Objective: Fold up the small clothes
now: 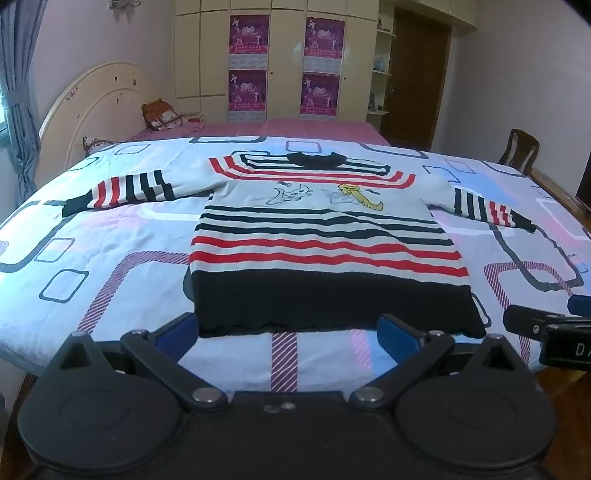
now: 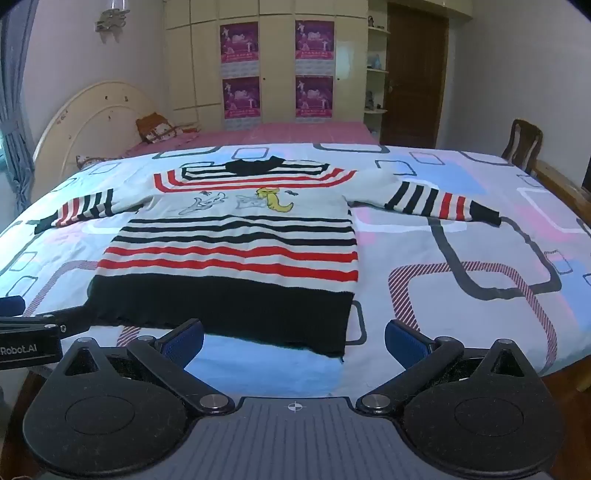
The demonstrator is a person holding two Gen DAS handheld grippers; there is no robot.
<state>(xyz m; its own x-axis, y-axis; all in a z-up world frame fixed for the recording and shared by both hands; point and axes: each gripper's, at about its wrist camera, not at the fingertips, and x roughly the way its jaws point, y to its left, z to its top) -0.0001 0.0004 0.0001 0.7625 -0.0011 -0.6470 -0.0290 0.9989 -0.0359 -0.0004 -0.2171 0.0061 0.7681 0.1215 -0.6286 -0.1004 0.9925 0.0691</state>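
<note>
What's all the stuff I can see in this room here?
Sweater: one, white with red and black stripes, flat on the cover, sleeves out.
Bed cover: one, pale with squares, under the sweater.
Headboard: one, cream, back left.
Wardrobe: one, cream, back wall.
Posters: four, purple, on the wardrobe.
Door: one, brown, back right.
Chair: one, wooden, right.
Left gripper: black, blue pads, open.
Right gripper: same, open.

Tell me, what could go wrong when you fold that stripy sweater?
The sweater lies flat with both sleeves spread wide, so a sleeve could trail or bunch during a fold. Its black hem lies near the edge of the bedsheet, so it might slide off. Both tools are open, holding nothing.
</note>
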